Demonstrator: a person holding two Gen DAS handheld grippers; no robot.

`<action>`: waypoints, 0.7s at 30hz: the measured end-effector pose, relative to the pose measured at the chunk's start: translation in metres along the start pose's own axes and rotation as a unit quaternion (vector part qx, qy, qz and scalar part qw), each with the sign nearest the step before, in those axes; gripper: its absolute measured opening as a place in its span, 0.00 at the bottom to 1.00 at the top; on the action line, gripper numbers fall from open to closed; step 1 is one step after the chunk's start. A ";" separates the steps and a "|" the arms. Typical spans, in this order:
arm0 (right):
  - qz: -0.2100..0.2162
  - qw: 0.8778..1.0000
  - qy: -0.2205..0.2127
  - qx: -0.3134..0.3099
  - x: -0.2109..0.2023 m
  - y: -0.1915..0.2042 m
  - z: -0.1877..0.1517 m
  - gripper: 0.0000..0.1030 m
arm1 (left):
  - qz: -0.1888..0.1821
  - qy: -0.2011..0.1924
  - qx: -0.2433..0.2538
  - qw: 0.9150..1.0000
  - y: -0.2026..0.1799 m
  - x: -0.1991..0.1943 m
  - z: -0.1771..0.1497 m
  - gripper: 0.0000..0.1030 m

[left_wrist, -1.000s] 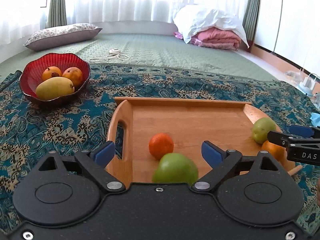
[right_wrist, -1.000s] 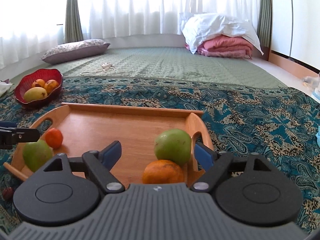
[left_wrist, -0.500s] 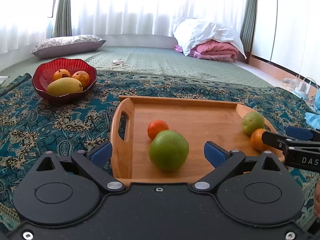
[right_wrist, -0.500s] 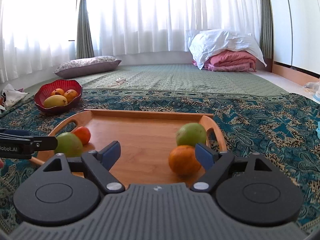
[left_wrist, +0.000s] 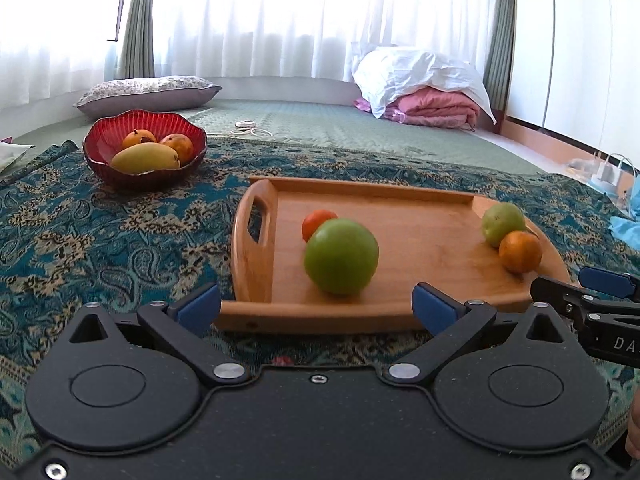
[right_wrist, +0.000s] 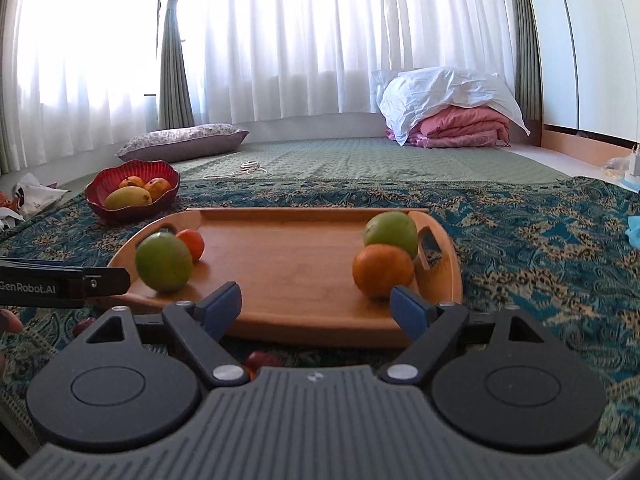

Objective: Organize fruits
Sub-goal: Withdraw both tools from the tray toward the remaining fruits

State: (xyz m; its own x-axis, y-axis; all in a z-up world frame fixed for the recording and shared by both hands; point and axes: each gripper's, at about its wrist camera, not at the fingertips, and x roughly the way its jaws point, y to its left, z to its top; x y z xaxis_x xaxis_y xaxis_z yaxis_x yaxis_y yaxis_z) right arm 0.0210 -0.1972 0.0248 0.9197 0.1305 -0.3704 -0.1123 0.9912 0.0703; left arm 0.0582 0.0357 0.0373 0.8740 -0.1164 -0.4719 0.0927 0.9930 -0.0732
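A wooden tray [left_wrist: 424,240] [right_wrist: 288,256] lies on the patterned cloth. At its left end sit a big green fruit [left_wrist: 341,256] [right_wrist: 163,263] and a small orange one [left_wrist: 318,222] [right_wrist: 192,243]. At its right end sit a green fruit [left_wrist: 503,223] [right_wrist: 391,232] and an orange [left_wrist: 520,251] [right_wrist: 383,271]. My left gripper [left_wrist: 316,306] is open and empty, just short of the tray's near edge. My right gripper [right_wrist: 316,304] is open and empty, also at the near edge. A red bowl [left_wrist: 120,160] [right_wrist: 100,196] holds a mango and two orange fruits.
The teal patterned cloth [left_wrist: 100,240] covers the floor around the tray. A pillow [left_wrist: 148,92] lies at the back left, folded bedding [left_wrist: 432,108] at the back right, a cable [left_wrist: 250,130] between them. Small reddish items [right_wrist: 258,360] lie under my right gripper.
Both grippers have pulled back and down from the tray. The fruits now lie beyond the fingertips, not between them. The fruits have stayed in place.
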 end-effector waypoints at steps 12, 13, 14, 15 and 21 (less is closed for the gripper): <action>0.002 1.000 0.009 -0.027 -0.013 0.021 -0.028 0.88 | 0.004 0.017 0.005 1.000 0.000 -0.006 -0.026 0.99; 0.003 1.000 0.010 -0.028 -0.013 0.023 -0.029 0.88 | 0.005 0.018 0.006 1.000 0.000 -0.006 -0.027 0.99; 0.003 1.000 0.011 -0.029 -0.014 0.024 -0.031 0.88 | 0.006 0.020 0.007 1.000 0.001 -0.006 -0.028 0.99; 0.003 1.000 0.010 -0.028 -0.014 0.025 -0.032 0.88 | 0.006 0.022 0.007 1.000 0.001 -0.006 -0.029 0.99; 0.007 0.999 0.018 -0.031 -0.014 0.028 -0.038 0.88 | 0.002 0.030 0.010 0.999 0.002 -0.006 -0.034 0.97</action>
State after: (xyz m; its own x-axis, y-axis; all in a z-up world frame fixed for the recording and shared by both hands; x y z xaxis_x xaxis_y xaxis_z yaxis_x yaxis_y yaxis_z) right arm -0.0099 -0.1703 -0.0035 0.9037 0.1433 -0.4035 -0.1489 0.9887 0.0175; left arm 0.0365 0.0373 0.0105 0.8438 -0.1137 -0.5245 0.1000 0.9935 -0.0544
